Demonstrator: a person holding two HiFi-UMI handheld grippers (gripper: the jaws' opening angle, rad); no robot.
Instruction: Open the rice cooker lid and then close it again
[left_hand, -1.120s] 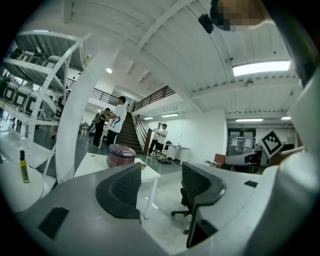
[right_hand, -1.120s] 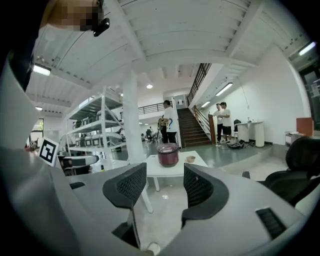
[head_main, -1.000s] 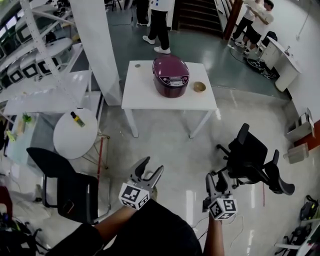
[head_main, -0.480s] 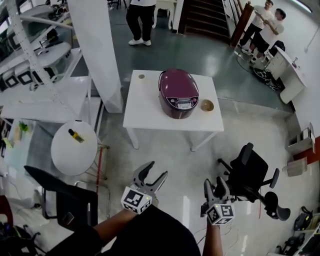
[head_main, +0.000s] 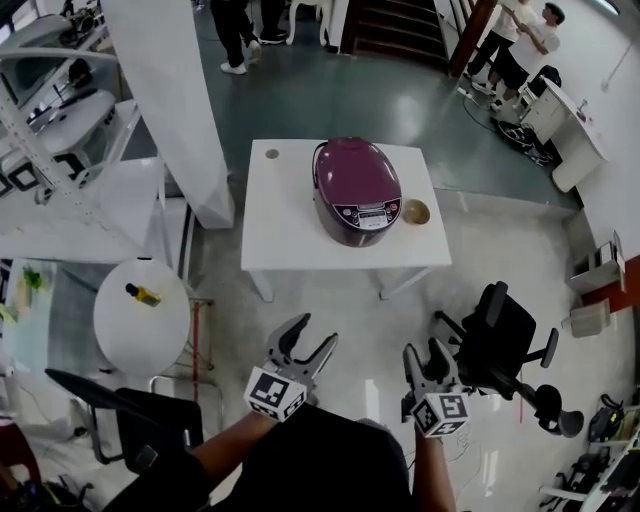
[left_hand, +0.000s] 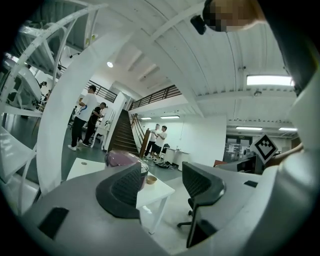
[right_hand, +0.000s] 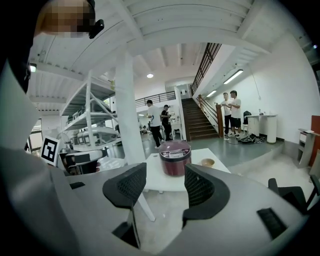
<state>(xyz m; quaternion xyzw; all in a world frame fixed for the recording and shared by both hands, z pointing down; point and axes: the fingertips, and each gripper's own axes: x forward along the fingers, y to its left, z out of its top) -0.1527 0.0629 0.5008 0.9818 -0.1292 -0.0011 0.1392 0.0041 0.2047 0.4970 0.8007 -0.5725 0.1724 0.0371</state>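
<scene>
A purple rice cooker (head_main: 358, 190) with its lid down stands on a white table (head_main: 290, 240), well ahead of both grippers. The left gripper (head_main: 308, 336) is open and empty, held low in the head view, over the floor. The right gripper (head_main: 423, 352) is open and empty too, beside it. In the left gripper view the rice cooker (left_hand: 119, 159) is partly hidden behind one jaw of the left gripper (left_hand: 162, 182). Through the open right gripper (right_hand: 165, 187) the rice cooker (right_hand: 175, 156) shows far off, control panel facing me.
A small wooden bowl (head_main: 415, 211) sits right of the cooker. A black office chair (head_main: 500, 335) stands on the floor to my right, another dark chair (head_main: 140, 420) to my left. A round white table (head_main: 125, 330) holds a bottle (head_main: 143, 293). A white pillar (head_main: 165, 100) rises left of the table.
The table and cooker have come nearer and lower in the head view as I walk toward them. Both grippers stay open and low.
</scene>
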